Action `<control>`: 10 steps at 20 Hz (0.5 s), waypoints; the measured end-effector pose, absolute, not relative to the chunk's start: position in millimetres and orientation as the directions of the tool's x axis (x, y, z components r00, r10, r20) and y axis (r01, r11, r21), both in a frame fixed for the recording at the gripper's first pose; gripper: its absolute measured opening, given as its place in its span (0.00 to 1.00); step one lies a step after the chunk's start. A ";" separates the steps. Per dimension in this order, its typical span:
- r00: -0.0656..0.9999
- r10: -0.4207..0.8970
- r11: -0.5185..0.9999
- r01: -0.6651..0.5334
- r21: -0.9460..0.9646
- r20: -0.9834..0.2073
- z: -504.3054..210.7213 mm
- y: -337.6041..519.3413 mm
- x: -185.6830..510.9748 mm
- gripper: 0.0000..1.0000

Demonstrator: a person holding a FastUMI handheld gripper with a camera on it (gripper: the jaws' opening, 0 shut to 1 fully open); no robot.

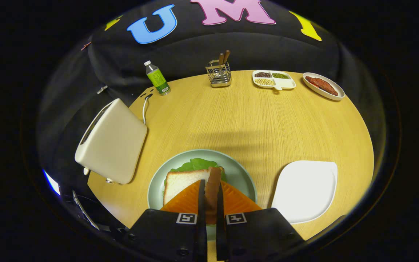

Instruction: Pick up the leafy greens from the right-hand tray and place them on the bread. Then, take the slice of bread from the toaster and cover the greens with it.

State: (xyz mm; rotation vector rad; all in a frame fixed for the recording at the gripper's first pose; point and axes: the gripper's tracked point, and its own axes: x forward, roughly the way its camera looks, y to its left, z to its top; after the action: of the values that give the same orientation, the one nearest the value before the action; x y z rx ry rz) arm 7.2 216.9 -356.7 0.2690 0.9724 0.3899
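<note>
Tabletop [253, 120] carried my plate [244, 174] at its near edge; my tongs [209, 196] pinched the bread [213, 185] on edge, long axis running away from me, directly above the greens [195, 164].

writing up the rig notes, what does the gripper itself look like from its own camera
The gripper has two flat, wedge-shaped fingers with a ribbed, grooved surface, tapering forward to narrow tips. Each finger sits on a blocky black mount that carries a small square black-and-white marker tag near its inner edge. I can see no cables, and no sleeve or hand.
</note>
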 end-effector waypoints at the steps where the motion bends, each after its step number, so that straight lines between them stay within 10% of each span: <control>1: 0.500 0.427 0.904 -0.211 0.372 -0.754 -359.5 216.9 7.0 0.17; 4: 0.503 0.381 0.924 -0.229 0.305 -0.775 -364.2 207.8 7.3 0.23; 10: 0.543 0.258 0.950 -0.294 0.107 -0.799 -370.1 182.1 10.6 0.66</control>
State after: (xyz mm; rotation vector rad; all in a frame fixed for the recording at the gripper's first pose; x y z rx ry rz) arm 10.6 182.1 -370.1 -0.0410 0.9419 0.3277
